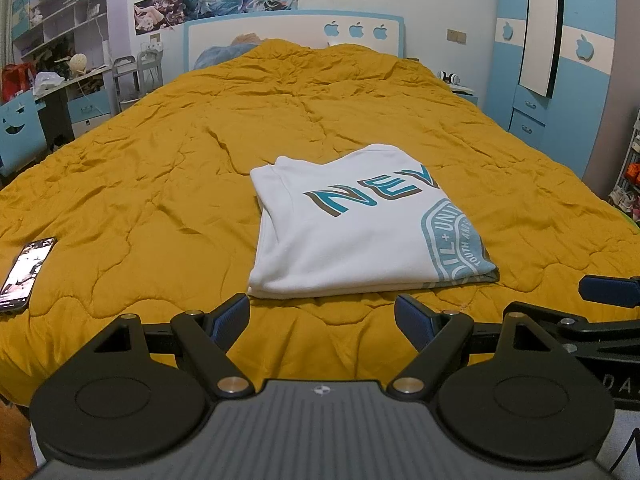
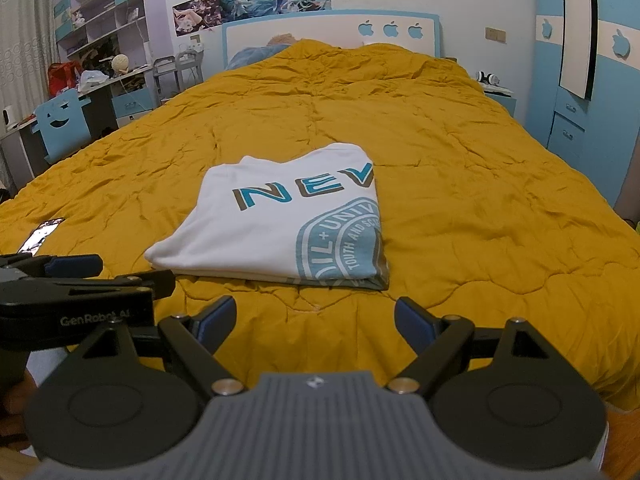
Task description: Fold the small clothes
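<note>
Nearest of all are the two handheld tools, side by side at the foot of the bed. The left gripper [image 1: 322,322] has its jaws spread wide and released, nothing between them but quilt. The right gripper [image 2: 315,322] stands the same way, jaws parted and empty. Neither touches cloth.

Just beyond them, on the mustard quilt [image 1: 160,184] that covers the bed, lies the white T-shirt [image 1: 352,236]. It looks already folded into a thick, roughly square packet: stacked layers show along its near edge, and the teal lettering and round badge are cut off at the fold on its right side. It sits straight ahead of both tools, near but apart from the fingertips. From the left wrist view its near edge runs ahead and off to the right; from the right wrist view [image 2: 276,224] it runs ahead and to the left. So the packet lies between the two, with no clear favourite. Its slightly longer run seems to go away from the tools, toward the headboard.

By my reckoning the folding is mostly done; any last fold would start from that near edge.

A phone [image 1: 26,276] lies well to the left on the quilt. Farther back are the headboard [image 1: 296,32] and blue cupboards.
</note>
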Demonstrator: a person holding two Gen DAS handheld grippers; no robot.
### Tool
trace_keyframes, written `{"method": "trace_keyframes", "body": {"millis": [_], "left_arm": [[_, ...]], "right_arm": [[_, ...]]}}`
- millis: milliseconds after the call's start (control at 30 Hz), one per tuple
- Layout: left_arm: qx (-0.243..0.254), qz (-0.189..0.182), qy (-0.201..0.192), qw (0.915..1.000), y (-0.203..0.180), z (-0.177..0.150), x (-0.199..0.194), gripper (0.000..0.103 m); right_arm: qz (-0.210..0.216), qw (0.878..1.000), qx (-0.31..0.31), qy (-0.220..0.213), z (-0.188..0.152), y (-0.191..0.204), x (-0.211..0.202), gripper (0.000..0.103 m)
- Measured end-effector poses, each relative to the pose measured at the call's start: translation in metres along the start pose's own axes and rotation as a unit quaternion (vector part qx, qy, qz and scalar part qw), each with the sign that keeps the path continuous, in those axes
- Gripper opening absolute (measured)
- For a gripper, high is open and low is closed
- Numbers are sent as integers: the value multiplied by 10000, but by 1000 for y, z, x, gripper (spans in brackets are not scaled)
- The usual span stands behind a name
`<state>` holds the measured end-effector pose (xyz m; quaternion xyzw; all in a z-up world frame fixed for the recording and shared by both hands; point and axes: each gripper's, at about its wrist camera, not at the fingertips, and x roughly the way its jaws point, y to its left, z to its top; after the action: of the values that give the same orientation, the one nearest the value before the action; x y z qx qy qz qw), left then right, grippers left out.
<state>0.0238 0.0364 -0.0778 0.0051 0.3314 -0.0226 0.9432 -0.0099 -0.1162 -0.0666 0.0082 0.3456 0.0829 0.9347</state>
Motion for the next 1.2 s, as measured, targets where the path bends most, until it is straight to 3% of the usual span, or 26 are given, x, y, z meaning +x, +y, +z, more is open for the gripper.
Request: {"method": "trace_keyframes", "body": {"millis": [1200], "left_arm": [[23, 56, -66, 10000, 3, 4, -5, 96]], "right_arm": [[-2, 10000, 18, -8, -1, 0, 0, 82]]}}
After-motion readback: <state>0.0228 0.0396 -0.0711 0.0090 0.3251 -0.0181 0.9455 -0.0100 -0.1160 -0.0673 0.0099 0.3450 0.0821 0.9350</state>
